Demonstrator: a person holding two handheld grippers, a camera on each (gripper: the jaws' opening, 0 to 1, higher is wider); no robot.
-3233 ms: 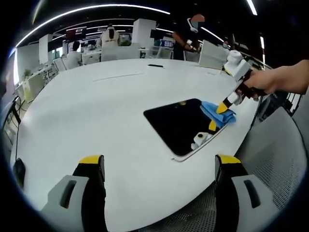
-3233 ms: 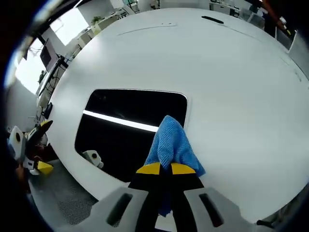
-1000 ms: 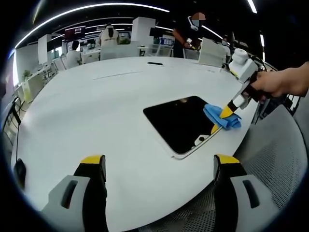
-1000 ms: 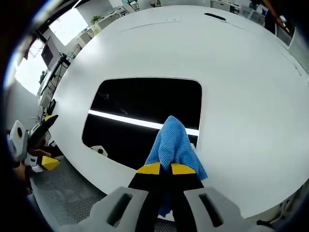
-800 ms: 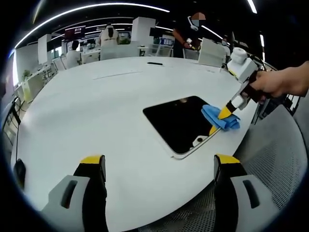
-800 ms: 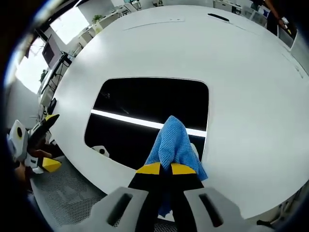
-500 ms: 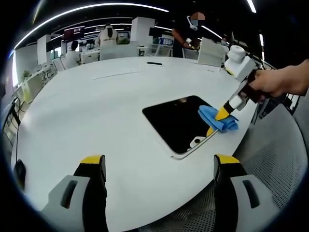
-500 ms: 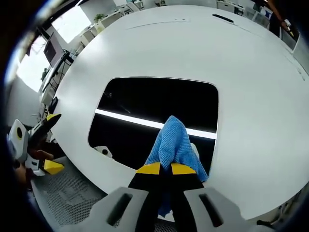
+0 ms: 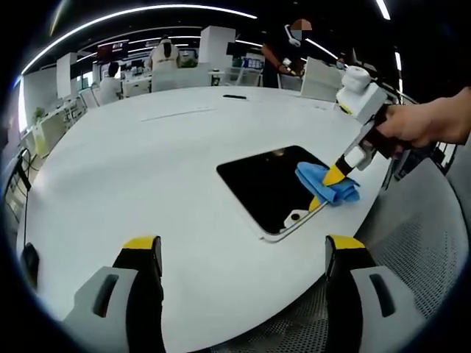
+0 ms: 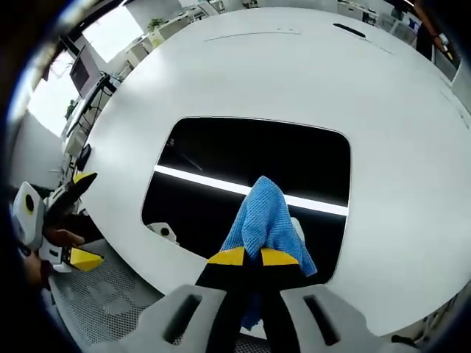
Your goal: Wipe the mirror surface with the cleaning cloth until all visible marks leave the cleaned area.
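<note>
Mirror (image 9: 274, 185) (image 10: 250, 176) is laid flat on the white desk (image 9: 147, 169) (image 10: 280, 73), close to its near edge, with a light strip reflected across the dark glass. Blue cloth (image 10: 263, 217) (image 9: 325, 182) is clamped between the shut jaws of the right gripper (image 10: 246, 257) (image 9: 333, 175) and pressed onto the mirror near one of its edges. Left gripper (image 9: 243, 250) is held with jaws wide apart and nothing between them, above the desk's near edge and well apart from the mirror.

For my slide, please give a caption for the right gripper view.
Right tongs press a blue cloth onto the dark mirror on a white table.
</note>
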